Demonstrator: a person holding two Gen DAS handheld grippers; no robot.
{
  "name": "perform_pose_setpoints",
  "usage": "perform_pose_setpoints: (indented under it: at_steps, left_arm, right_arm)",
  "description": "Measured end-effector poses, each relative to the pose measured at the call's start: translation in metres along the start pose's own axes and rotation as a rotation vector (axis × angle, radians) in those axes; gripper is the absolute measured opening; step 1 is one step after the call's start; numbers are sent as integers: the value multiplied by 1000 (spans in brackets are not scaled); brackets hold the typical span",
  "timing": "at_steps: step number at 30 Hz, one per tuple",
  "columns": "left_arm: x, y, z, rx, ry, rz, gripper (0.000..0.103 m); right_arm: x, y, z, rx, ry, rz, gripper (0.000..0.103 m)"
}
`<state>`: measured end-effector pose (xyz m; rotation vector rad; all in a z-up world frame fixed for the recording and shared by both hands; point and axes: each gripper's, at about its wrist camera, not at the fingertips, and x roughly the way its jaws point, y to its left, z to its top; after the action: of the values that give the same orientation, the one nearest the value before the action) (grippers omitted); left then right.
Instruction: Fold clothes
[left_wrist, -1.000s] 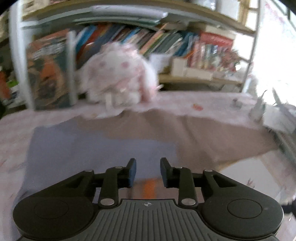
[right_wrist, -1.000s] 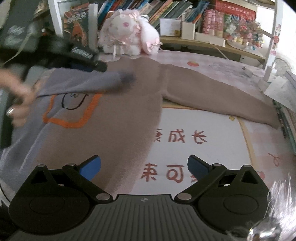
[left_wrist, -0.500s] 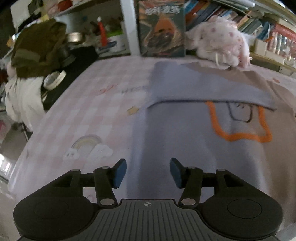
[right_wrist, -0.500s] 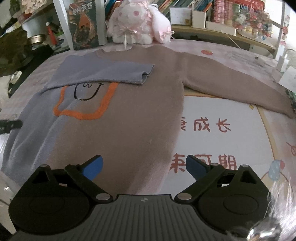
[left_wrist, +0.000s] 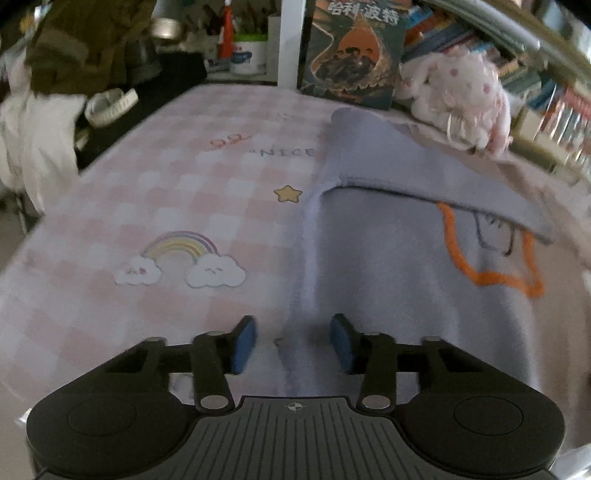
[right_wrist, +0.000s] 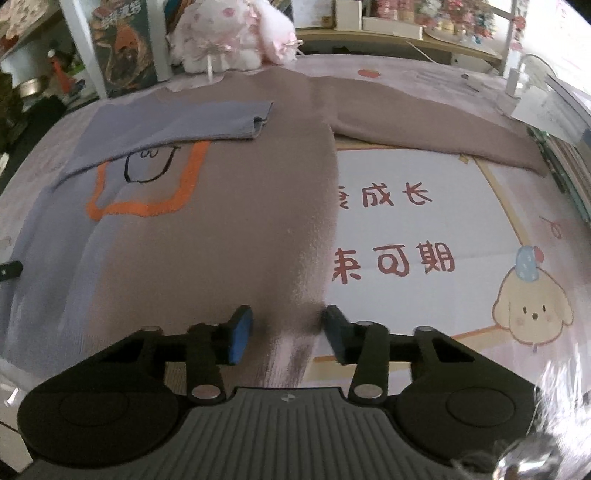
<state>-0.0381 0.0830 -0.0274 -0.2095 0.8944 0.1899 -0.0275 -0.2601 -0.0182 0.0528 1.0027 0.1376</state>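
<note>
A sweater (right_wrist: 221, 229), lavender on its left and brown on its right with an orange outline on the chest, lies flat on the pink tablecloth (left_wrist: 166, 192). Its lavender sleeve (right_wrist: 177, 122) is folded across the chest. The brown sleeve (right_wrist: 436, 129) stretches out to the right. My left gripper (left_wrist: 293, 341) hovers low over the sweater's left edge (left_wrist: 306, 280) near the hem. Its jaws are closing, with the edge between them and the pads apart from the cloth. My right gripper (right_wrist: 288, 332) straddles the brown right edge near the hem, jaws closing, pads not pressing.
A pink plush toy (right_wrist: 229, 37) and an upright book (left_wrist: 351, 55) stand at the table's far side before bookshelves. Papers and a white charger (right_wrist: 517, 85) lie at the right. Dark clothes and bowls (left_wrist: 92, 55) sit beyond the table's left edge.
The left gripper let go of the lavender sleeve, now lying across the chest, and swung to the sweater's left edge. The right jaws narrowed from wide open over the right edge.
</note>
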Motion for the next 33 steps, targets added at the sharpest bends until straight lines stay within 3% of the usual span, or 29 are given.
perform_pose_setpoints:
  at_steps: [2, 3, 7, 16, 23, 27, 29, 33]
  left_arm:
    - [1, 1, 1, 4, 2, -26, 5]
    - [0, 3, 1, 5, -2, -32, 5]
    - [1, 14, 4, -13, -27, -31, 5]
    - [9, 38, 20, -35, -34, -16, 5]
    - [13, 42, 18, -12, -21, -24, 5]
    - [14, 46, 19, -20, -5, -18, 14]
    - [9, 47, 19, -47, -4, -4, 15]
    - [-10, 40, 15, -36, -39, 18, 29]
  right_arm:
    - [0, 2, -1, 8, -8, -6, 24]
    - [0, 3, -1, 15, -9, -2, 20]
    - [0, 11, 1, 12, -13, 1, 13]
    - [9, 40, 7, -73, -28, 12, 13]
    - [9, 45, 6, -62, -25, 11, 13]
    - [9, 46, 5, -56, -29, -2, 13]
    - [9, 47, 4, -50, -27, -15, 16]
    - [1, 47, 5, -14, -38, -42, 40]
